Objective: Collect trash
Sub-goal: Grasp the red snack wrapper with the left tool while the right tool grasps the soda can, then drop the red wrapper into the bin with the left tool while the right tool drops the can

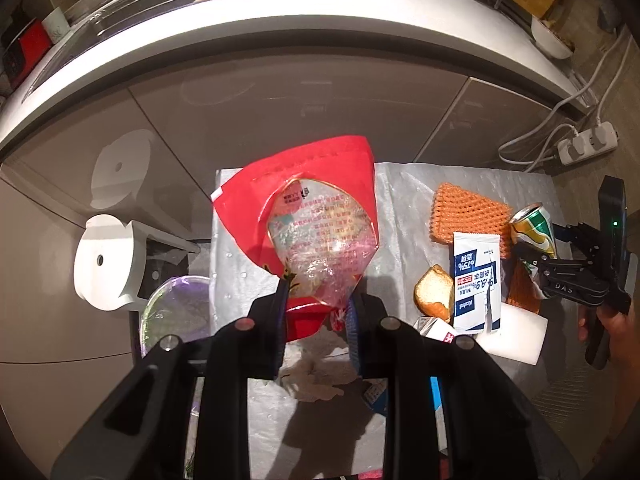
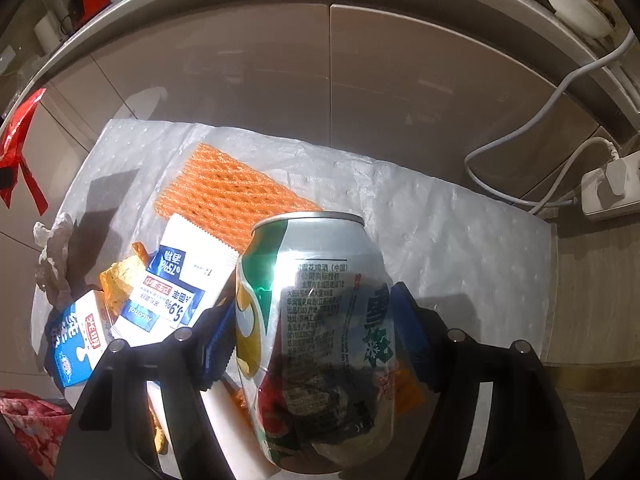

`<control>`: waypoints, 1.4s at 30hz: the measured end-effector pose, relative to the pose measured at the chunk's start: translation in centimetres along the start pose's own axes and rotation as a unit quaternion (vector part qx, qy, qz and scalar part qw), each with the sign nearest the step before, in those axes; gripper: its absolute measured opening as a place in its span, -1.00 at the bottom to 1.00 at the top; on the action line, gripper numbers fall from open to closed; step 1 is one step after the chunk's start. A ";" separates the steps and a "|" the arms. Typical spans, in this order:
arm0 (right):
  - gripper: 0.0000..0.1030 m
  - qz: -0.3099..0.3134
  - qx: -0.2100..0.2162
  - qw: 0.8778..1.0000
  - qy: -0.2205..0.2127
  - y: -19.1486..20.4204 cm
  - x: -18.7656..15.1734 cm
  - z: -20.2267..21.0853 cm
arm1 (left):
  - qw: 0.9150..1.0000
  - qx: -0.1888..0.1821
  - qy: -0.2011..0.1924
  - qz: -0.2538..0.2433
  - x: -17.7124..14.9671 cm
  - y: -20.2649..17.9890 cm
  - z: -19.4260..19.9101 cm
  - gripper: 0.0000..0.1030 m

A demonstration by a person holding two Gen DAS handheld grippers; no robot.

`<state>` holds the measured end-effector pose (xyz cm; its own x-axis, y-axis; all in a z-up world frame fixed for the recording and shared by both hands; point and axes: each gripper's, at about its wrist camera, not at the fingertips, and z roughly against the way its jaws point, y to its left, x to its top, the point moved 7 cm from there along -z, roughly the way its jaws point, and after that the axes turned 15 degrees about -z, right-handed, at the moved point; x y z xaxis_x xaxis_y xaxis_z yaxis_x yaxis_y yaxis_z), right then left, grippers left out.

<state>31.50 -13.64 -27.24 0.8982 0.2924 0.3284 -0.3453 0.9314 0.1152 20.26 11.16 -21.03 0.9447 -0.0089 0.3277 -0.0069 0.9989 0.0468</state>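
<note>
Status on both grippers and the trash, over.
Left gripper shut on red snack bag, lifted. Right gripper astride dented can, pads touching. Wipe sachet, orange net remain. Nothing blocking.

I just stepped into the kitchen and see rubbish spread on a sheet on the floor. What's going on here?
A person is picking up trash with a handheld gripper in each hand. The left gripper is shut on a red and clear plastic bag. The right gripper has a dented drink can between its fingers, with the pads against its sides. An orange foam net, an alcohol wipe packet, a small milk carton and a piece of orange peel lie on the white sheet.
</note>
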 end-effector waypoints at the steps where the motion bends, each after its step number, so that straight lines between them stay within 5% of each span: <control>1: 0.40 -0.005 0.003 1.000 -0.006 0.2 0.1 0.7 | 1.000 0.006 -0.001 0.005 -0.3 0.8 0.2 -0.52; 7: 0.40 -0.040 0.062 0.996 -0.050 3.5 0.0 7.7 | 0.999 0.035 0.019 0.033 -6.0 6.7 0.7 -0.52; 13: 0.40 -0.062 0.134 0.986 -0.075 10.1 -1.2 13.4 | 0.995 0.030 0.086 0.040 -14.0 12.3 -4.3 -0.52; 20: 0.40 -0.088 0.157 0.981 -0.073 17.9 -2.8 14.7 | 0.986 -0.039 0.160 0.012 -20.0 14.7 -12.8 -0.50; 25: 0.40 -0.100 0.158 0.981 -0.059 22.2 -4.0 14.4 | 0.979 -0.066 0.188 -0.028 -21.5 14.5 -15.8 0.13; 32: 0.40 -0.094 0.168 0.981 -0.023 28.4 -6.0 10.8 | 0.982 -0.095 0.152 -0.051 -20.9 15.6 -12.9 0.33; 34: 0.40 -0.090 0.175 0.980 -0.009 30.2 -6.6 9.4 | 0.984 -0.100 0.138 -0.052 -20.6 16.2 -11.6 0.52; 42: 0.40 -0.069 0.183 0.980 0.046 35.8 -8.4 3.8 | 0.989 -0.107 0.077 -0.061 -18.5 17.3 -6.2 0.52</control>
<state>10.60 16.40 -22.32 0.9578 0.2039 0.2028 -0.2792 0.8281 0.4862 4.70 28.94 -32.10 0.9731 -0.1396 0.1834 0.1645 0.9780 -0.1280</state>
